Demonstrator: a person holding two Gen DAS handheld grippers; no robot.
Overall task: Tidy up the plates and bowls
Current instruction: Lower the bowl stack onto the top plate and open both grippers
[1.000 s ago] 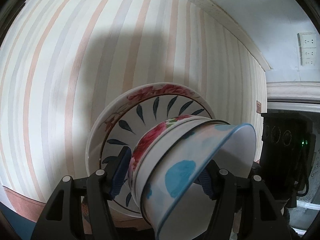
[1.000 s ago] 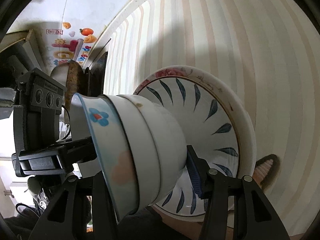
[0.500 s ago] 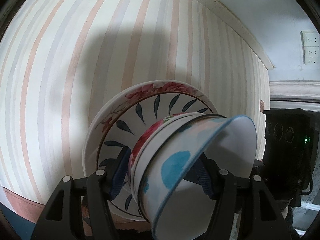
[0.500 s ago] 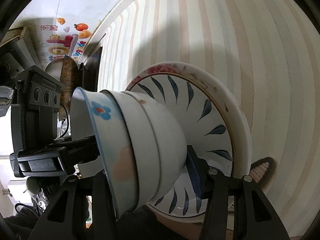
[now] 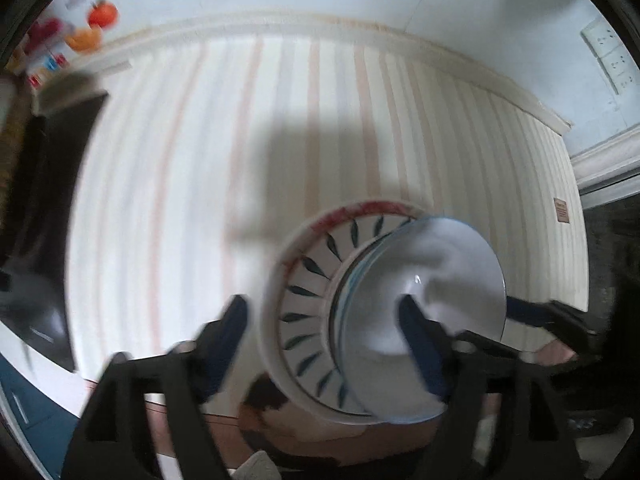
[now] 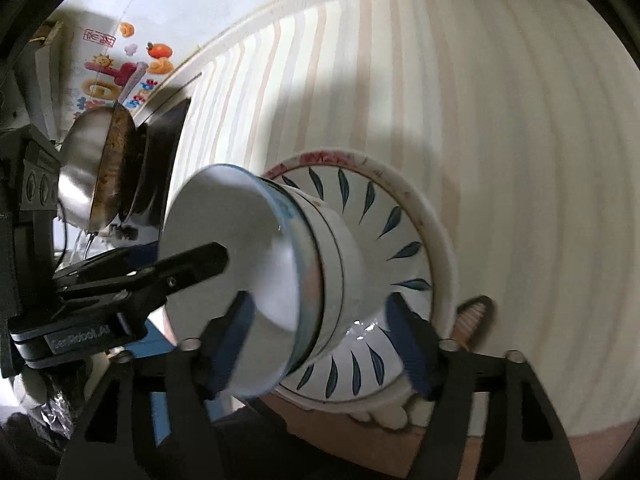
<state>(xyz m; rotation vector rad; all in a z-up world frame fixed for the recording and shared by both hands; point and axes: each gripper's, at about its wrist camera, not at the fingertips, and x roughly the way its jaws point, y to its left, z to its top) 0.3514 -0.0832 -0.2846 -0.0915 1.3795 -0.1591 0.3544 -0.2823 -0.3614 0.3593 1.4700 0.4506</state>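
A stack of nested bowls (image 6: 304,276) sits in a white plate with blue leaf marks (image 6: 400,240), which lies on a rose-rimmed plate (image 6: 444,248) on the striped tablecloth (image 6: 520,140). The top bowl's white inside (image 5: 424,280) faces both cameras. My left gripper (image 5: 320,336) is open, its fingers straddling the plates and bowls without gripping; it also shows in the right wrist view (image 6: 192,264) at the bowl's rim. My right gripper (image 6: 316,344) is open around the stack's near side, apparently not pressing on it.
A steel bowl (image 6: 84,168) and a dark pan (image 6: 156,160) stand at the table's far left. A brush-like object (image 6: 472,320) lies by the plates. Wall stickers (image 6: 120,72) and sockets (image 5: 612,52) are behind the table.
Both grippers have opened and let go of the bowl stack and pulled back and up. The stack now rests on the plates. The left view is blurred from motion.
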